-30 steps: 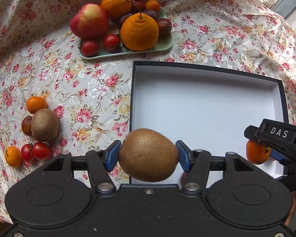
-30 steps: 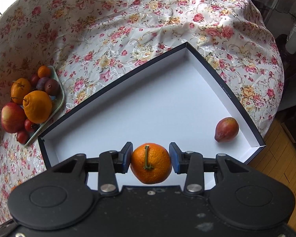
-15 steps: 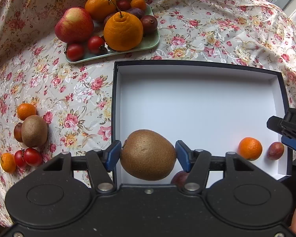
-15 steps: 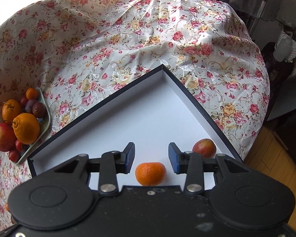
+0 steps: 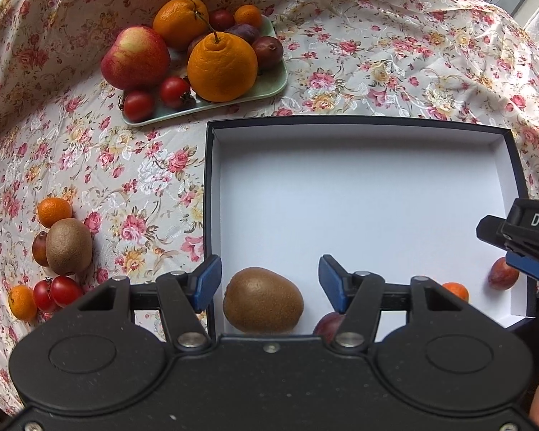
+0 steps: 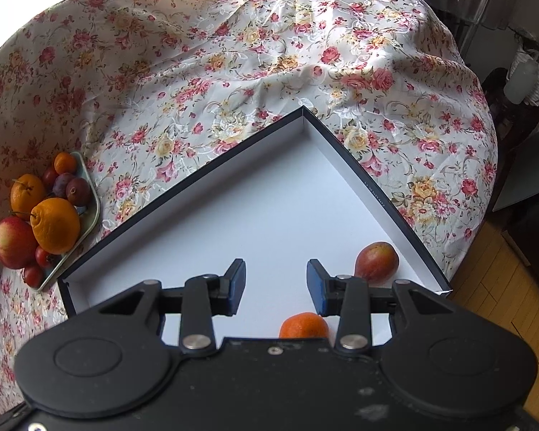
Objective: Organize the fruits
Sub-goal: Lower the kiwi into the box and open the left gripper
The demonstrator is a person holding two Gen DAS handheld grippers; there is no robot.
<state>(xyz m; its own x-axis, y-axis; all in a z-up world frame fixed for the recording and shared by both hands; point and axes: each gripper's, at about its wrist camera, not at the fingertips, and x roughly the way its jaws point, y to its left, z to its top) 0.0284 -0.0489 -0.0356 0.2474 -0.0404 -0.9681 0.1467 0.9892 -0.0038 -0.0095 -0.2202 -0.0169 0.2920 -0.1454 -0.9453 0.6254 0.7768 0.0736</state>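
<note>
A brown kiwi (image 5: 262, 300) lies in the near left corner of the white box with a dark rim (image 5: 208, 194). My left gripper (image 5: 269, 280) hangs open above the kiwi, and its blue pads stand clear of it on both sides. A dark plum (image 5: 328, 323) shows partly behind its right finger. At the box's near right lie a small mandarin (image 5: 456, 289) and a reddish plum (image 5: 503, 273). My right gripper (image 6: 276, 283) is open with nothing between its pads; the mandarin (image 6: 303, 325) rests below it and the plum (image 6: 377, 260) just beyond.
A green plate (image 5: 269, 86) behind the box carries an apple (image 5: 136, 57), oranges, plums and cherry tomatoes. Loose on the floral cloth at left are a kiwi (image 5: 68, 246), mandarins and tomatoes (image 5: 59, 292). The table drops off to the floor just right of the box (image 6: 377, 194).
The left jaws have spread and the kiwi now lies in the box. The right gripper let go of the mandarin, which now rests on the box floor under it.
</note>
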